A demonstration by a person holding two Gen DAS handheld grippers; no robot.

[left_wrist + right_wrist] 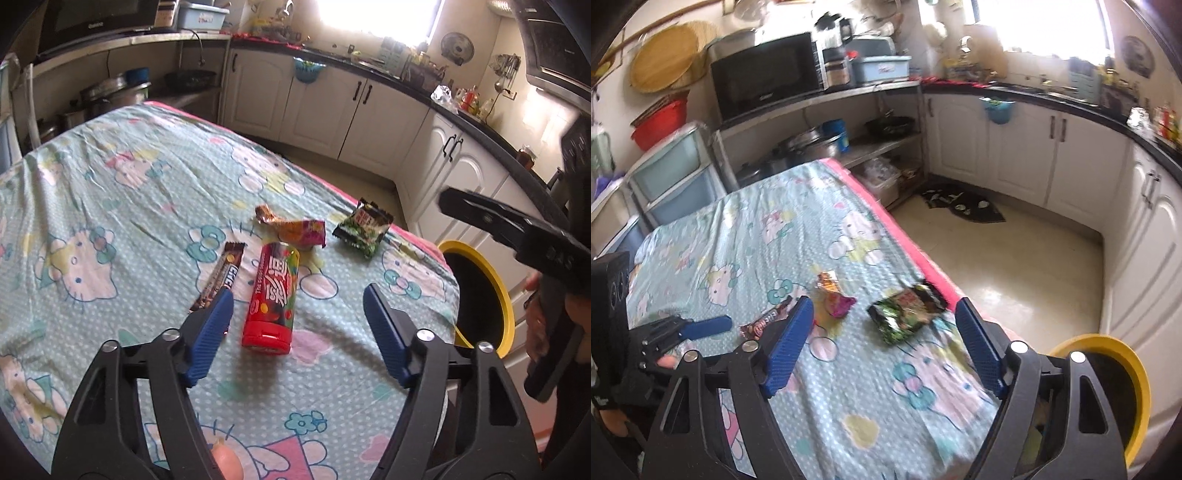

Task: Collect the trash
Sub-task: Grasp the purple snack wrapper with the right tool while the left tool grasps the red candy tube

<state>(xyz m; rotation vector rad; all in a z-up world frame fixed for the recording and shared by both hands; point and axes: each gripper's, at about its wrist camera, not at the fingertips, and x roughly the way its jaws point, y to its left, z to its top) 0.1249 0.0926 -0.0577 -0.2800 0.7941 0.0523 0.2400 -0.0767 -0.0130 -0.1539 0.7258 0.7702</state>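
A red candy tube (271, 299) lies on the patterned tablecloth (110, 184) between the blue fingers of my left gripper (298, 295), which is open and not touching it. Beside the tube lie a brown chocolate bar wrapper (221, 273), a pink and orange wrapper (295, 227) and a green snack packet (364, 229). My right gripper (884, 302) hovers open over the table's right edge, with the green packet (905, 314) ahead of its fingers. The brown wrapper (768, 319) and pink wrapper (833, 295) show there too. The tube is not visible in the right wrist view.
A black bin with a yellow rim (491, 295) (1126, 387) stands on the floor at the table's right corner. White cabinets (1015, 155) line the walls. A dark mat (964, 203) lies on the floor; a shelf holds pots (809, 147) and a microwave (764, 74).
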